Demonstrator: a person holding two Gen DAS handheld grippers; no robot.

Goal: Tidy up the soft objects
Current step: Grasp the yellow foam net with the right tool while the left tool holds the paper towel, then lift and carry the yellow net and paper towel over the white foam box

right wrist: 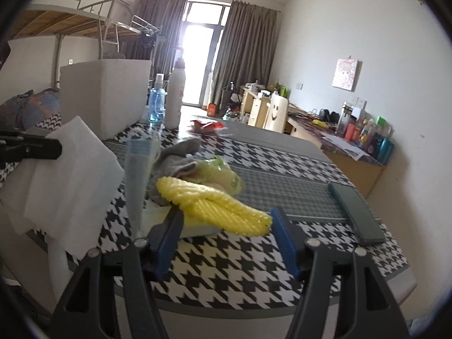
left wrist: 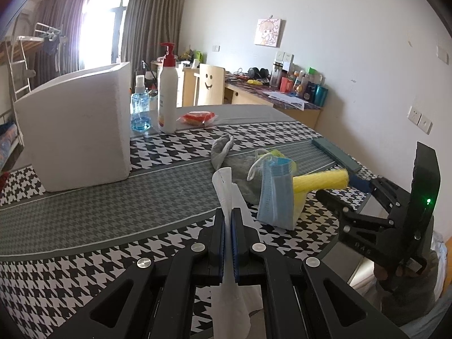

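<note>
My left gripper (left wrist: 228, 212) is shut on a white tissue (left wrist: 226, 195) and holds it above the table's near edge; the tissue also shows in the right wrist view (right wrist: 67, 169). A pile of soft things lies mid-table: a grey cloth (left wrist: 226, 152), a blue face mask (left wrist: 275, 195) and a yellow foam net (left wrist: 322, 180). My right gripper (right wrist: 226, 220) is open, its jaws either side of the yellow foam net (right wrist: 214, 206), which sticks out from the pile. The gripper shows at the right of the left wrist view (left wrist: 353, 183).
A white box (left wrist: 76, 130) stands at the left on the houndstooth tablecloth (left wrist: 197, 147). Behind it are a blue spray bottle (left wrist: 139, 107), a white pump bottle (left wrist: 167, 96) and a red snack packet (left wrist: 197, 118). A dark flat case (right wrist: 356, 212) lies at the right edge.
</note>
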